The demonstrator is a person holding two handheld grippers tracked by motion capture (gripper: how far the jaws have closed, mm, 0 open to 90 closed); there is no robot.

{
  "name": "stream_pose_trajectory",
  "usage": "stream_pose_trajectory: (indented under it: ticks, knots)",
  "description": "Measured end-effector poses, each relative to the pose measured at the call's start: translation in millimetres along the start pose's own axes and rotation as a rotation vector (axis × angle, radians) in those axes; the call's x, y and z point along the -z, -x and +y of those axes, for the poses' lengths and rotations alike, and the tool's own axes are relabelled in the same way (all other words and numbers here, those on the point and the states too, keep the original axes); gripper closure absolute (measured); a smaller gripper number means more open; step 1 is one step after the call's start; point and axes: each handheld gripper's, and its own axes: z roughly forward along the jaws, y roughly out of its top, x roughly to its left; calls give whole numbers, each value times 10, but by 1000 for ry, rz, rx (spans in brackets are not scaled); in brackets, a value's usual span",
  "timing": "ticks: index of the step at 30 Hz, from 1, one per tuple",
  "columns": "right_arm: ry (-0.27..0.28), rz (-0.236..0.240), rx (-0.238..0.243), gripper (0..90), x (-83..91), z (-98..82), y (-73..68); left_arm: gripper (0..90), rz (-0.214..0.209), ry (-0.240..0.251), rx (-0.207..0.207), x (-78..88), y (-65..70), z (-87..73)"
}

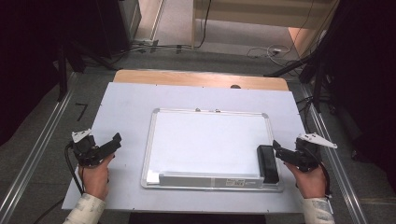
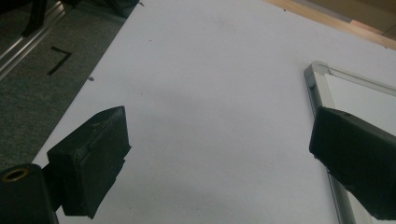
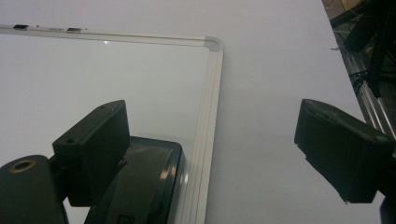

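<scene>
Whiteboard (image 1: 208, 142) flat on tabletop (image 1: 126, 100), between both tools. Left hand-held gripper (image 1: 113, 142) wide open, empty, just outside frame. Right hand-held gripper (image 1: 276, 148) wide open, empty, beside black eraser (image 1: 268, 163), probably ready to grasp.

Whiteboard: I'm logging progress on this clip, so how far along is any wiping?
The whiteboard already looks blank. The black eraser lies at its right edge, not gripped. The right gripper hovers open beside it; the left gripper is open over the table. Grasping and any wiping remain.
</scene>
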Motion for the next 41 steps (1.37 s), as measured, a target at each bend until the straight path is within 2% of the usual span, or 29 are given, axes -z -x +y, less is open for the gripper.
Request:
stream_pose_trajectory:
  ticks: [18,31,41]
  knots:
    - [-15,-33,-23,89,41,-76,205,53,4,-1,0,-7,5,-4]
    - [-34,-55,-38,89,38,-123,284,54,4,-1,-1,-2,0,-1]
    - [-37,-53,-44,88,24,-139,310,53,6,-1,-4,-5,4,-1]
